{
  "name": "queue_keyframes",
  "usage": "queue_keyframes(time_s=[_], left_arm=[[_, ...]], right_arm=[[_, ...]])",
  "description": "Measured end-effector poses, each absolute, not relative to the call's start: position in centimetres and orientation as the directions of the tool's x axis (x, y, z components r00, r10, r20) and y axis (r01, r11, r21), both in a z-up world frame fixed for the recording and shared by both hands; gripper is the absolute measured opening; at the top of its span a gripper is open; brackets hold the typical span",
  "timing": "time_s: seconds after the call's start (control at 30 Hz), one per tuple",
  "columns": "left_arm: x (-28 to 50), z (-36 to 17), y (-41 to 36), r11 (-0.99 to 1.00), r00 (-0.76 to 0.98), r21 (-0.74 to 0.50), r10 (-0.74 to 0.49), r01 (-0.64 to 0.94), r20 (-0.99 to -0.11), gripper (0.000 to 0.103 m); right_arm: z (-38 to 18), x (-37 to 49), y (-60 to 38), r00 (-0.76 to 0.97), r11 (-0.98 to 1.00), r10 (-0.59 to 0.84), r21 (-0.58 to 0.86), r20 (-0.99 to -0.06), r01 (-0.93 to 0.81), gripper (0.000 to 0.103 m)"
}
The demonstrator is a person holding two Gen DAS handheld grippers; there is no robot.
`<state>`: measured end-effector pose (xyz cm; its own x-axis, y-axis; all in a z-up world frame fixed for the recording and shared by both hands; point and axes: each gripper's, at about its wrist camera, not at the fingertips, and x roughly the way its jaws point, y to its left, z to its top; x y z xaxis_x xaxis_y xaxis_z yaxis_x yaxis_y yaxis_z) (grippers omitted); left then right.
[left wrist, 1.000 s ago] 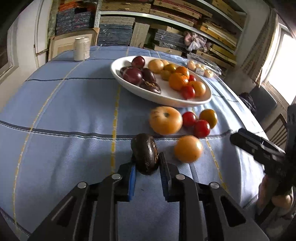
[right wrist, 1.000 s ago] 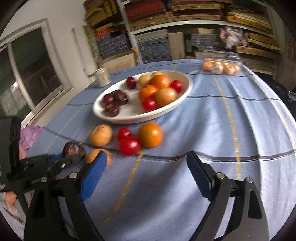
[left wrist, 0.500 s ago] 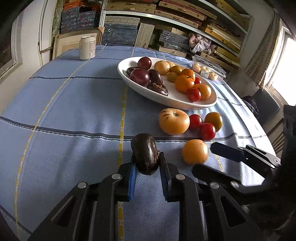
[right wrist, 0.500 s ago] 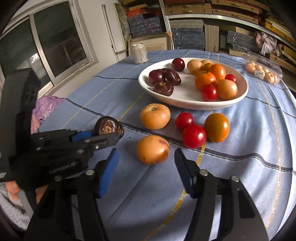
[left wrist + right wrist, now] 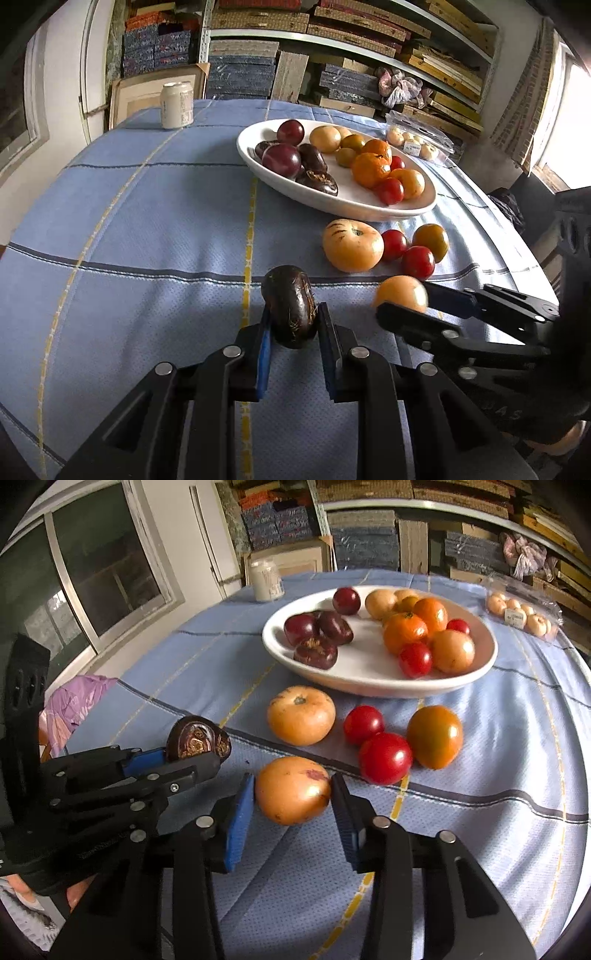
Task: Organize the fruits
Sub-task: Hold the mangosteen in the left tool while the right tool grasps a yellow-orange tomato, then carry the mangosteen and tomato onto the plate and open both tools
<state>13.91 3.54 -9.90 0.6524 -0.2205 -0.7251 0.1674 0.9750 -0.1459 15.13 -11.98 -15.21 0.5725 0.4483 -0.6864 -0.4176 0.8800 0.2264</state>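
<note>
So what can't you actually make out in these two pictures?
- Label on the packet of small round items: too small to read in either view.
- Print on the can: too small, blurred.
- Underside of the yellow-orange fruit between the right gripper's pads: hidden; firm contact unclear.
- Person: cut off by the frame edges.

Left wrist view: right gripper's near finger (image 5: 410, 323) covers lower part of orange fruit (image 5: 402, 291). Packet of small pale items (image 5: 417, 142), far right: contents too small to identify. Can (image 5: 177, 105) label unreadable. Person's hand (image 5: 565, 443) cut by right edge.
</note>
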Motion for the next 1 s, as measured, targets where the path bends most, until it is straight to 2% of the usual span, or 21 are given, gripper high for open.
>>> queue_keyframes(time_s=[0.33, 0.77, 1.0], left_arm=[[12.8, -8.0, 2.5, 0.992, 0.749, -0.013, -0.105, 0.127, -0.655, 0.023], [17.0, -3.4, -1.2, 0.984, 0.815, 0.078, -0.088, 0.16, -0.572, 0.023], [21.2, -2.7, -3.2, 0.981, 0.819, 0.089, -0.094, 0.174, -0.567, 0.023]], right_arm=[[-13.7, 13.7, -14.9, 0.648, 0.892, 0.448, 0.255, -0.616, -0.374, 0.041], [-7.9, 15.8, -19.4, 0.755, 0.913, 0.405, 0.27, -0.515, -0.306, 0.041], [-6.2, 20.3, -19.7, 0.781, 0.924, 0.375, 0.263, -0.499, -0.276, 0.041]])
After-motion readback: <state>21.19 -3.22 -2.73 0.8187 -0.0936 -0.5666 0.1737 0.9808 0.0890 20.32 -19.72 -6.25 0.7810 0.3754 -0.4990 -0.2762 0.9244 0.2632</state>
